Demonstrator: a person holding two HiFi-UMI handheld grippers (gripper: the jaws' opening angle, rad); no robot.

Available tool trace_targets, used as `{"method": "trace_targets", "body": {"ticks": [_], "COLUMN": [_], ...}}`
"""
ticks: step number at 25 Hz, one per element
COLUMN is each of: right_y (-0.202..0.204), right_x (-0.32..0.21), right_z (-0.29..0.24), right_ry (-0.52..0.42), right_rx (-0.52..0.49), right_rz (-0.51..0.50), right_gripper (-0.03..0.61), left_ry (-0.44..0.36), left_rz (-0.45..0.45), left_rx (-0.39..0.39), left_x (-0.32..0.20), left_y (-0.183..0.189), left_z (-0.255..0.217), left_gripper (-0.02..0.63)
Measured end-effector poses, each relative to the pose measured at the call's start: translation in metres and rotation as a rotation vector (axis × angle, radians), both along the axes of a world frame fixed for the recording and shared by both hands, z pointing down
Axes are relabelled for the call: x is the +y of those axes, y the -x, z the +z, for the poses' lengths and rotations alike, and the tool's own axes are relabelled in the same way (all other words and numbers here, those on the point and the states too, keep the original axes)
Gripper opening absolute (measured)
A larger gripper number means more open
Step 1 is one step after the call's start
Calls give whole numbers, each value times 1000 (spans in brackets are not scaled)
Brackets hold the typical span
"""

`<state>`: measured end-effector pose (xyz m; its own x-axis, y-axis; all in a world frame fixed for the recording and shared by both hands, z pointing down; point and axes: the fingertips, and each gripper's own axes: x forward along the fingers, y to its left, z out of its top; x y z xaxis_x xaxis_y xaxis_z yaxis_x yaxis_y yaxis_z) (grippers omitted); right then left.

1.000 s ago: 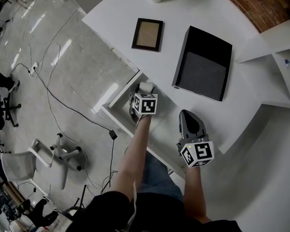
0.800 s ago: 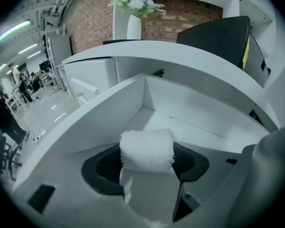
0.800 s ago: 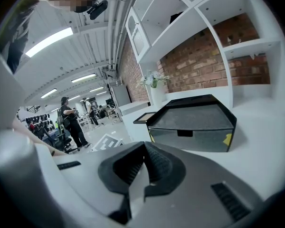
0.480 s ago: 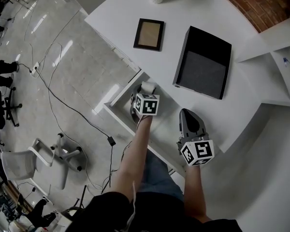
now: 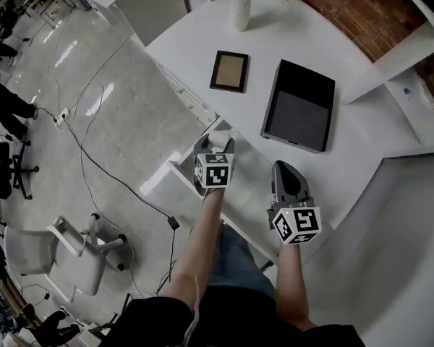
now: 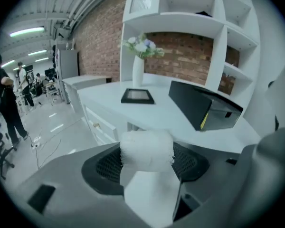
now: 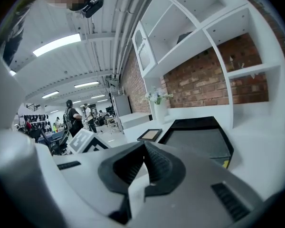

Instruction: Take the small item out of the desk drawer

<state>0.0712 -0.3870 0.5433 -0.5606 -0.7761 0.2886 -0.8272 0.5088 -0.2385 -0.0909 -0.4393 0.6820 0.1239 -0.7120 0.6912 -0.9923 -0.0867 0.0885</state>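
A pale glossy floor [image 5: 94, 121] filled the left of the head view, with a dark cable [image 5: 108, 172] trailing across it and a white office chair [image 5: 58, 244] standing well away from the furniture. A white desk [image 5: 275, 42] ran along a brick wall [image 5: 362, 6], and a white shelving unit [image 6: 180, 18] rose from its right end. On the desk top a black tray [image 5: 298, 107] lay toward the right end, and a dark picture frame [image 5: 229, 71] lay flat just to its left, the two apart. A white vase [image 5: 239, 11] of flowers stood at the back edge, behind the frame. Below the front edge a drawer [image 5: 192, 144] stood open. The left gripper [image 5: 214, 144] was held over this open drawer, jaws pointing toward the desk, its marker cube [image 5: 215, 170] facing up. Its jaws stood wide yet pinched a white gauze roll [image 6: 147, 151], the roll lying crosswise with each end against a meshed pad [image 6: 107, 163]. So the roll was in that gripper above the drawer, with the desk top showing beyond it in the left gripper view. The right gripper [image 5: 286, 172] hovered over the front edge of the desk, to the right of the drawer and in front of the tray, its jaws pressed together with nothing between them
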Motion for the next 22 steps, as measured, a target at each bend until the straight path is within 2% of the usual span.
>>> {"method": "trace_targets", "body": {"ticks": [9, 12, 17, 22], "right_y": [-11, -14, -22, -27], "right_x": [-13, -13, -11, -6], "right_z": [-86, -114, -150, -164], "right_ry": [-196, -255, -329, -362], "right_rx": [-24, -32, -40, -36], "right_rz": [78, 106, 156, 194], "right_gripper": [-3, -3, -3, -3], "left_ry": [-444, -567, -715, -788], "left_rz": [61, 82, 106, 126], "left_rx": [40, 57, 77, 65], "left_x": [-3, 7, 29, 48], "left_y": [21, 27, 32, 34], "left_z": [-176, -227, -289, -319], "left_gripper": [288, 288, 288, 288]}}
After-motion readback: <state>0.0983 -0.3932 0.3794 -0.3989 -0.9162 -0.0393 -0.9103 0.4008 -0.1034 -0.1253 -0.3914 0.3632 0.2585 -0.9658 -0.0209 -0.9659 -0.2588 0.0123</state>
